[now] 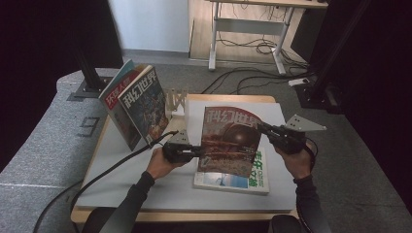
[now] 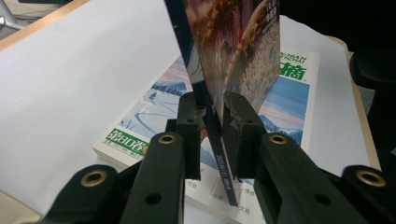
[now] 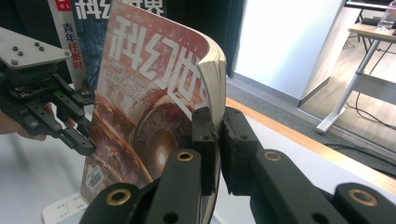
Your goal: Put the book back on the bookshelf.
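The red magazine [image 1: 228, 141] stood upright above the desk [image 1: 145, 189], held between both grippers. The left gripper [image 1: 194, 152] pinched its spine edge with its fingers [image 2: 189, 130]; the right gripper [image 1: 265, 128] pinched the page edge. A second magazine [image 1: 243, 182] lay flat beneath.

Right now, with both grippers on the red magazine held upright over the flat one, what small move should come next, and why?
Probably carry the red magazine left toward the magazines leaning in the rack. The left gripper pinches its spine edge and the right gripper its page edge, so it is already lifted off the flat magazine and upright like those.
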